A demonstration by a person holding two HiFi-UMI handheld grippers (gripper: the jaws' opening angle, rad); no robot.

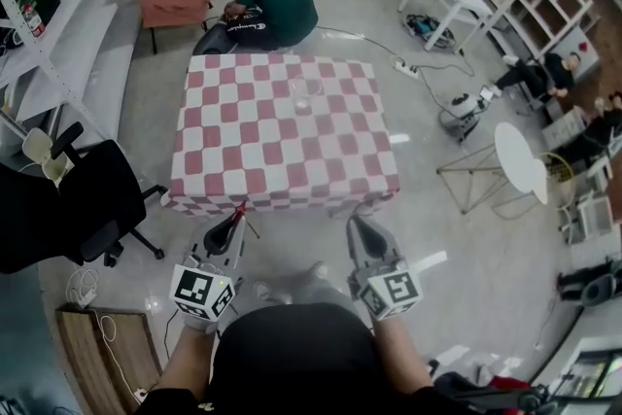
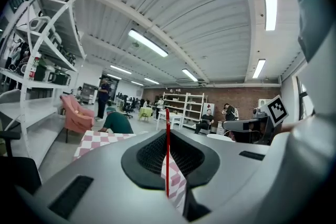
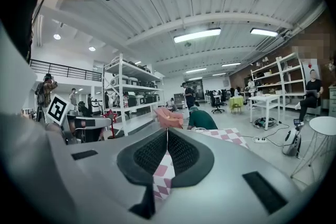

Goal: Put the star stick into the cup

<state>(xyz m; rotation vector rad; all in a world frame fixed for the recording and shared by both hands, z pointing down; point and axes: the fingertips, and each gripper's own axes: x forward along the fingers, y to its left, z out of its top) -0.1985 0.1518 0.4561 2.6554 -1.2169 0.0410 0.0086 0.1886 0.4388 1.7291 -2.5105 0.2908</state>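
Fingers (image 2: 149, 157) of the left gripper (image 1: 233, 221) are clenched on the star stick (image 2: 167, 165), a thin red rod standing upright between the meshed pads, with its red end poking past the tips. The right gripper (image 1: 358, 223) has its jaws pressed together with nothing between them. Both grippers hang just short of the near edge of the checkered table (image 1: 282, 160). On the table's far half, close to the middle, stands the clear cup (image 1: 304, 95), well apart from the stick. Beyond the table's far edge a person in green (image 1: 277, 5) crouches.
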